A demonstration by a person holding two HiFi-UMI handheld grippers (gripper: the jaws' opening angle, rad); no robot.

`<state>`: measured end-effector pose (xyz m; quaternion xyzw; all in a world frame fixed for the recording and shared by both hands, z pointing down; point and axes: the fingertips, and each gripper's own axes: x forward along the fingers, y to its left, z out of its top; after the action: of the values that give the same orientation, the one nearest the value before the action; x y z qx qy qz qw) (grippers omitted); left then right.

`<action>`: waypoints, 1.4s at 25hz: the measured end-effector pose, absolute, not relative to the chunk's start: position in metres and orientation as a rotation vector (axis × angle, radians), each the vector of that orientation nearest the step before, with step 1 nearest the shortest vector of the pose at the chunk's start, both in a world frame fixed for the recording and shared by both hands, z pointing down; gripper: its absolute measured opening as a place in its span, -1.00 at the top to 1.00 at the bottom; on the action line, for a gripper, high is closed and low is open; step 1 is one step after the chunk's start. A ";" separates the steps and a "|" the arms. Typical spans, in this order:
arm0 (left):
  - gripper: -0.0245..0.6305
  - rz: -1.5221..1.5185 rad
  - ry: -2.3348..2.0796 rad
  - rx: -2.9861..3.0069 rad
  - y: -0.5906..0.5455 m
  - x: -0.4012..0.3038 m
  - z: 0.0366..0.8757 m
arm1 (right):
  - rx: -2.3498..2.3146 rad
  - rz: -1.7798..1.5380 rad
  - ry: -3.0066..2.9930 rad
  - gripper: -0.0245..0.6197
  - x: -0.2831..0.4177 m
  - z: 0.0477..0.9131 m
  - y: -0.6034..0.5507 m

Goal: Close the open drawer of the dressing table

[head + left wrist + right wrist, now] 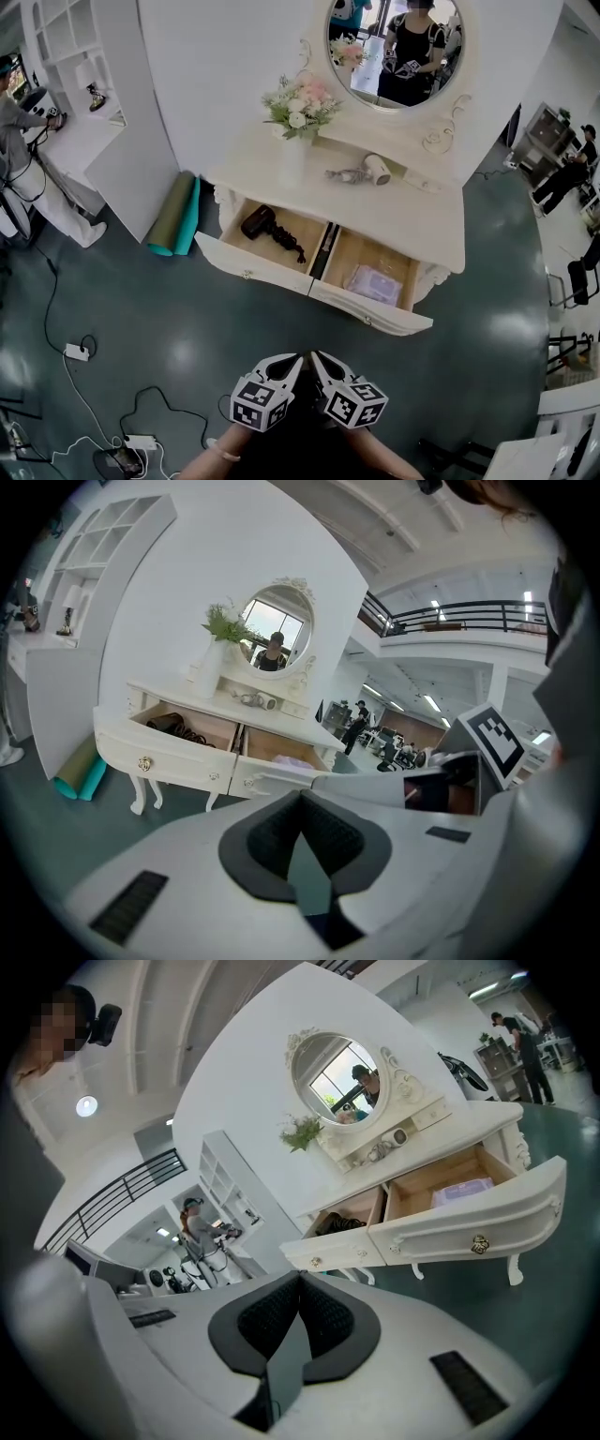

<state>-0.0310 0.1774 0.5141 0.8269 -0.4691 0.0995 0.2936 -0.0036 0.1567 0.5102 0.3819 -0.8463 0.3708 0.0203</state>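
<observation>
Along the dressing table (403, 220) front edge, left drawer (251, 266) w/ dryer (260, 223) and right drawer (367, 316) w/ packet (373, 282) stood open. You held left gripper (298, 359) & right gripper (316, 357) clenched, empty, well apart from them, prob. ready to push.

Dressing table (394, 220), middle of frame: white paint, smooth, soft sheen. Drawer insides (352, 255): bare pale wood, matt. Knob (480, 1244): brassy metal, shiny. Floor (187, 347): dark, glossy, mirrors lights. Left claw (301, 801) and right claw (300, 1279): white matt plastic shells. Pads (267, 841): black, rough-textured, rubbery. Packet (373, 283): clear crinkly plastic.
</observation>
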 end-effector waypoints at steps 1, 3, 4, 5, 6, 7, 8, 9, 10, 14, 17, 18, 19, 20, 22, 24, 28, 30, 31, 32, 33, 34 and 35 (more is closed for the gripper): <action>0.87 0.267 -1.251 2.200 0.171 -0.030 0.515 | 1.184 1.152 -2.626 0.83 -0.003 0.510 0.150; 0.86 0.273 -1.250 2.198 0.161 -0.029 0.515 | 1.191 1.152 -2.626 0.83 0.001 0.509 0.139; 0.86 0.276 -1.249 2.199 0.156 -0.028 0.516 | 1.199 1.153 -2.626 0.83 0.003 0.508 0.133; 0.86 0.278 -1.248 2.200 0.150 -0.027 0.515 | 1.208 1.156 -2.624 0.83 0.006 0.507 0.126; 0.86 0.280 -1.245 2.201 0.144 -0.025 0.515 | 1.216 1.159 -2.622 0.83 0.008 0.507 0.119; 0.86 0.282 -1.242 2.203 0.138 -0.023 0.514 | 1.223 1.162 -2.619 0.83 0.010 0.507 0.112; 0.86 0.284 -1.240 2.205 0.132 -0.022 0.514 | 1.228 1.166 -2.616 0.83 0.011 0.507 0.105; 0.86 0.287 -1.238 2.207 0.126 -0.020 0.514 | 1.230 1.171 -2.612 0.83 0.013 0.508 0.099; 0.86 0.289 -1.236 2.207 0.121 -0.019 0.513 | 1.229 1.177 -2.609 0.83 0.014 0.509 0.094; 0.86 0.294 -1.242 2.193 0.101 -0.019 0.515 | 1.209 1.188 -2.608 0.83 0.013 0.510 0.073; 0.86 0.291 -1.254 2.182 0.084 -0.019 0.517 | 1.200 1.191 -2.606 0.83 0.015 0.513 0.055; 0.86 0.290 -1.257 2.180 0.078 -0.019 0.518 | 1.202 1.194 -2.606 0.83 0.017 0.513 0.048; 0.87 0.289 -1.261 2.179 0.071 -0.019 0.518 | 1.206 1.197 -2.606 0.83 0.018 0.513 0.041; 0.86 0.288 -1.263 2.179 0.065 -0.018 0.517 | 1.211 1.198 -2.607 0.83 0.020 0.513 0.034; 0.86 0.287 -1.264 2.182 0.053 -0.016 0.517 | 1.220 1.198 -2.608 0.83 0.024 0.512 0.022; 0.86 0.287 -1.264 2.186 0.040 -0.012 0.518 | 1.226 1.198 -2.608 0.83 0.029 0.513 0.009; 0.86 0.282 -1.265 2.191 0.018 -0.005 0.520 | 1.236 1.192 -2.606 0.83 0.039 0.514 -0.015; 0.86 0.280 -1.265 2.186 0.008 -0.001 0.523 | 1.238 1.189 -2.606 0.83 0.043 0.515 -0.026; 0.86 0.279 -1.264 2.184 0.003 0.001 0.524 | 1.238 1.188 -2.605 0.83 0.045 0.515 -0.030; 0.87 0.279 -1.264 2.183 -0.001 0.003 0.525 | 1.239 1.187 -2.604 0.83 0.048 0.515 -0.035; 0.86 0.280 -1.262 2.183 -0.006 0.005 0.526 | 1.242 1.188 -2.602 0.83 0.050 0.516 -0.039; 0.86 0.282 -1.261 2.184 -0.010 0.007 0.527 | 1.246 1.188 -2.599 0.83 0.053 0.517 -0.043; 0.86 0.285 -1.259 2.185 -0.013 0.010 0.528 | 1.250 1.189 -2.597 0.83 0.056 0.518 -0.046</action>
<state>0.0096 -0.0133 0.5284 0.8219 -0.4738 0.1074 0.2974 0.0564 -0.0464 0.5177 0.4010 -0.8329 0.3812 0.0119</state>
